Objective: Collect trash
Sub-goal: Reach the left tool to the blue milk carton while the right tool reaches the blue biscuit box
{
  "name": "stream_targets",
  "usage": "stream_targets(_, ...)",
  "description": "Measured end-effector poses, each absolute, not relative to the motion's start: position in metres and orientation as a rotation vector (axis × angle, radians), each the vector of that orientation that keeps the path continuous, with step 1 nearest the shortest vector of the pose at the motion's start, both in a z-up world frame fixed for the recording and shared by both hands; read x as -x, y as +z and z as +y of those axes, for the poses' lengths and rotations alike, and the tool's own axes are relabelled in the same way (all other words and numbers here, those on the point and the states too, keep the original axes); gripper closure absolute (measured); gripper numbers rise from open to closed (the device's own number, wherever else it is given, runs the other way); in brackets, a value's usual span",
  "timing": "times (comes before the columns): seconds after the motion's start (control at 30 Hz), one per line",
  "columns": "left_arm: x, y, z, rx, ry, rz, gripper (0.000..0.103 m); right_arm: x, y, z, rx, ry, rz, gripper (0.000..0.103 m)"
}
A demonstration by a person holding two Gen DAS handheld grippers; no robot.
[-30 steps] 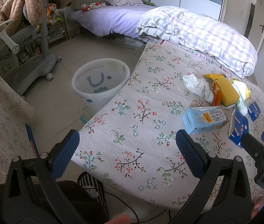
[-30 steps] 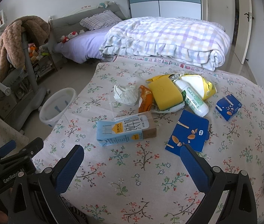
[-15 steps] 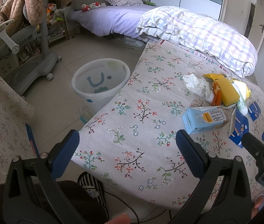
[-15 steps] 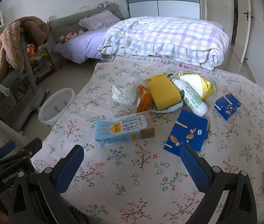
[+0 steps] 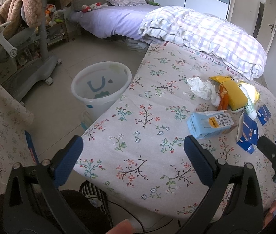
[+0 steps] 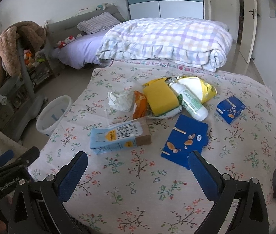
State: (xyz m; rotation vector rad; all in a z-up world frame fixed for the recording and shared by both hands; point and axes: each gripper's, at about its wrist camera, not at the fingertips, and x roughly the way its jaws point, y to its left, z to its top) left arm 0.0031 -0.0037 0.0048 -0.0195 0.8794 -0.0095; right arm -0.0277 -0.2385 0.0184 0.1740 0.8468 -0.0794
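Both grippers hung over the near edge of the bed (image 6: 118, 185) w/ its floral sheet. Left gripper (image 5: 132, 154) had its jaws spread wide, nothing between them; it sat above the bed's near-left corner. Right gripper (image 6: 138, 165) was likewise fully spread and empty, further along the near edge, approx. in line w/ the trash pile.

Trash lay in a loose cluster mid-bed, toward the far side. Blue milk carton (image 6: 119, 138) lay on its side, nearest the right gripper's left finger but apart from it. Flattened dark-blue box (image 6: 186, 140) lay just beside the carton, its near corner close to the right finger tip. Behind those: crumpled white tissue (image 6: 120, 101), orange wrapper (image 6: 140, 107) touching the yellow sponge (image 6: 161, 98), white bottle (image 6: 192, 105) lying across a yellow bag (image 6: 198, 87). Small blue box (image 6: 230, 109) sat apart, toward the bed's right edge.

White bin (image 5: 101, 85) stood on the floor against the bed's left edge, upright, mouth open. Rolled plaid quilt (image 6: 167, 41) lay along the far edge.
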Motion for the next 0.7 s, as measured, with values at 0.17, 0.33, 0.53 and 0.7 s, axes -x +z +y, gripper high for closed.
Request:
stream_targets(0.17,-0.007,0.004,-0.012,0.008,-0.037,0.890,0.001,0.031,0.017,-0.253,-0.193,-0.091,0.863,0.000)
stream_targets(0.33,-0.012,0.004,-0.031,-0.031,-0.094,0.895,0.001,0.036,0.009,-0.277,-0.229,-0.122,0.900,0.000)
stream_targets(0.53,-0.024,-0.002,-0.059,-0.081,-0.200,0.947,0.001,0.047,0.001,-0.318,-0.314,-0.176,0.923,0.000)
stream_targets(0.7,-0.045,-0.012,-0.094,-0.159,-0.310,0.999,0.001,0.054,-0.007,-0.351,-0.358,-0.242,0.941,0.000)
